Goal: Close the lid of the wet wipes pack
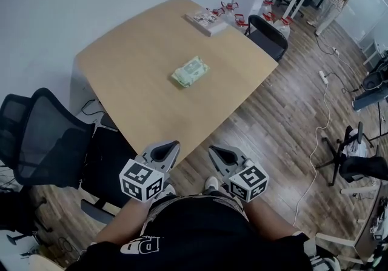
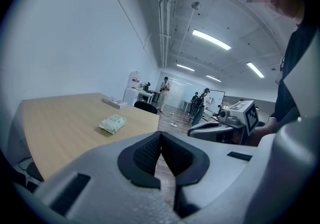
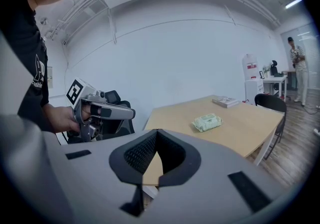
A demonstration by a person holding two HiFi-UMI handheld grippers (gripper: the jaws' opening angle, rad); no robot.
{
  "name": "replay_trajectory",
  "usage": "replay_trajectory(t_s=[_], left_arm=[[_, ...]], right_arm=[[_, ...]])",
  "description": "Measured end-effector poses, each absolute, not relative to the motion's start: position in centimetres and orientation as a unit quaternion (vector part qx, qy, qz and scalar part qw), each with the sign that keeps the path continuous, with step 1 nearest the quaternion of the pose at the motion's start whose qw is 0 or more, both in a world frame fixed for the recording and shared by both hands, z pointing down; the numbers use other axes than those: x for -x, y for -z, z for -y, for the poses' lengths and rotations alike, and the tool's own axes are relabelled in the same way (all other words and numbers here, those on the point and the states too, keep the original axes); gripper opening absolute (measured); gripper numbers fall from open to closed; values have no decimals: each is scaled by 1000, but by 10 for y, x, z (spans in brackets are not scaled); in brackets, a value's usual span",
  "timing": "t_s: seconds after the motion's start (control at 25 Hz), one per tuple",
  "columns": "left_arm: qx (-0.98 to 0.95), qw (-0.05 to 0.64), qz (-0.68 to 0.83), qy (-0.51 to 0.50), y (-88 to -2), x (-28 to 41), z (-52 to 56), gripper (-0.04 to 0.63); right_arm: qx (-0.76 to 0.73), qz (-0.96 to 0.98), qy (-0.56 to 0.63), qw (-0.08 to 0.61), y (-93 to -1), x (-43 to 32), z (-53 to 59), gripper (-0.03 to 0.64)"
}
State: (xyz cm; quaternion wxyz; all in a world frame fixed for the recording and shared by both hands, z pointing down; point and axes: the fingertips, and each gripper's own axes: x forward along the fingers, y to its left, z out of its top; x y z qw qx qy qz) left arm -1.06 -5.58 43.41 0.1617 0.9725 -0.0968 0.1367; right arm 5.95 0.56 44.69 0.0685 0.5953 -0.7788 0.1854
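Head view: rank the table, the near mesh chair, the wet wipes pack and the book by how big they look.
1. table
2. mesh chair, though it sits nearest the camera
3. book and wet wipes pack look about alike; the book lies farther off, so no ranking between them.

No whole word is legible. Large white letters (image 1: pixel 143 244) on the person's black shirt (image 1: pixel 200 233), nearer than the table (image 1: pixel 133 94), are cropped, possibly a P and a D. Print on the wet wipes pack (image 1: pixel 190 71) at the table's middle and on the book (image 1: pixel 206 20) at its far corner is too small to read.
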Motion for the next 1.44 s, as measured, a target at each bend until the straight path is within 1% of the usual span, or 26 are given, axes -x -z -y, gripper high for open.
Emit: replay_trajectory(t_s=[1.44], left_arm=[[-973,157,102,-136,-432,11,64,17]], right_arm=[[-588,784,-182,78,-445,-57,0,5]])
